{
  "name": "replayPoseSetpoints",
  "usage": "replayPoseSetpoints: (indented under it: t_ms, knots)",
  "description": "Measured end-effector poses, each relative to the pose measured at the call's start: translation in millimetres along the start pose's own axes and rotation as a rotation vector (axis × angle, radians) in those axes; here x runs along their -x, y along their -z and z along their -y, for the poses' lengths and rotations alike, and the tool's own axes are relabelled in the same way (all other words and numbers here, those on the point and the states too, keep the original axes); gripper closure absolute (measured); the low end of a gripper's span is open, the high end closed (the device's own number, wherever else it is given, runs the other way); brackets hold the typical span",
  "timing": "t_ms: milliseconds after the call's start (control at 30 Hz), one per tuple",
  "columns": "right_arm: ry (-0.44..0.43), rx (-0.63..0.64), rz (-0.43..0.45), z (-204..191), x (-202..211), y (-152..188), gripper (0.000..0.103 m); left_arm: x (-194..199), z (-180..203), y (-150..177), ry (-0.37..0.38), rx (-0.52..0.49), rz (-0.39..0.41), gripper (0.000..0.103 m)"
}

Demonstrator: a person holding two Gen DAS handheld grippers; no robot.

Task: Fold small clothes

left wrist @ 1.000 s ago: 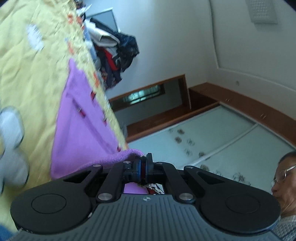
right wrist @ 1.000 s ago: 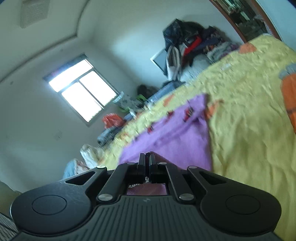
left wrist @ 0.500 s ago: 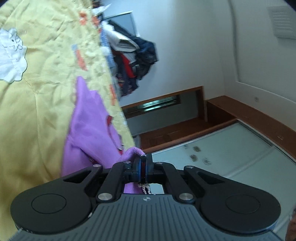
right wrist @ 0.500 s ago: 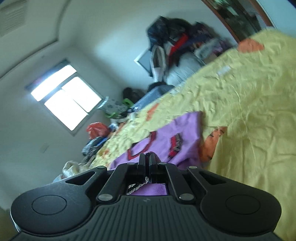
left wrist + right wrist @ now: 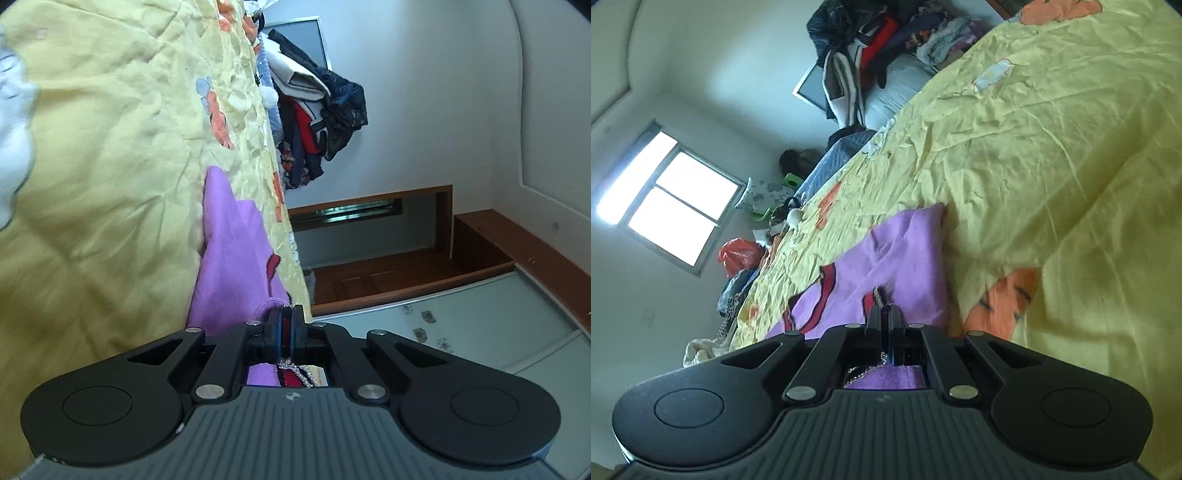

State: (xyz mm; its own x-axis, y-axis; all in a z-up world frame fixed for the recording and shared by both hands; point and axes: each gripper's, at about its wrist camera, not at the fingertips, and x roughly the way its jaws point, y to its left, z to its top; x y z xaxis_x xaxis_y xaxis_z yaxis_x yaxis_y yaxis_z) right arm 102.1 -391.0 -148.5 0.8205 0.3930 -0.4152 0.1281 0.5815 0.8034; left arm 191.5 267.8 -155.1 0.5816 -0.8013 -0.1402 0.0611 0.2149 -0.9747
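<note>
Two thin pinches: left gripper (image 5: pixel 286 314) and right gripper (image 5: pixel 884 312) each clench the purple garment (image 5: pixel 236 258) edge; hem could slip out, spoiling the fold on the bed (image 5: pixel 1052 155)

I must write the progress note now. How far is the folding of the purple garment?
Done: the purple garment lies on the yellow bedsheet, both tongs clamped on its near edge. In hand: the left tongs and right tongs each pinch that fabric, mid-fold. Left: laying the edge down, releasing, and any further folds; no finished fold shows yet.
</note>
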Motion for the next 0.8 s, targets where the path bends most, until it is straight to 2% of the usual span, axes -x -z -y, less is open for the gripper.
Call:
replayPoseSetpoints:
  t_ms: [233, 333, 433, 500, 533, 600, 633, 667, 733, 800]
  knots:
    - [0.022, -0.035, -0.01, 3.1, -23.3, -21.7, 0.1, -20.7, -0.2, -17.1, -0.036, -0.005, -0.015, 0.101]
    - [0.049, -0.025, -0.001, 2.8, -32.7, -33.0, 0.103, -26.3, 0.1, -20.6, -0.052, -0.007, -0.014, 0.101]
    - [0.058, -0.028, 0.009, 5.5, -37.5, -42.4, 0.103, -30.3, -0.6, -22.1, -0.047, 0.003, -0.017, 0.101]
    - [0.06, 0.065, 0.025, -4.1, -35.8, -44.3, 0.102, -33.6, -2.6, -21.2, -0.047, 0.008, -0.03, 0.101]
    - [0.075, 0.13, 0.014, -11.4, -35.8, -44.2, 0.096, -32.7, -3.3, -20.3, -0.052, 0.006, -0.032, 0.101]
    - [0.094, 0.247, -0.041, -25.7, -37.2, -41.5, 0.059, -30.6, -6.4, -20.2, -0.06, 0.009, -0.034, 0.101]
    - [0.094, 0.342, -0.051, -35.9, -36.2, -36.4, 0.018, -29.0, -7.4, -20.5, -0.055, 0.009, -0.033, 0.101]
    - [0.085, 0.442, -0.047, -45.6, -34.6, -29.9, 0.0, -27.7, -7.8, -21.0, -0.052, 0.009, -0.031, 0.101]
    - [0.08, 0.674, -0.047, -66.9, -33.6, -14.0, 0.002, -25.8, -6.1, -22.2, -0.058, 0.006, -0.02, 0.101]
    - [0.127, 0.827, -0.1, -82.1, -44.7, -2.4, 0.006, -25.5, -5.2, -23.3, -0.056, 0.006, -0.025, 0.101]
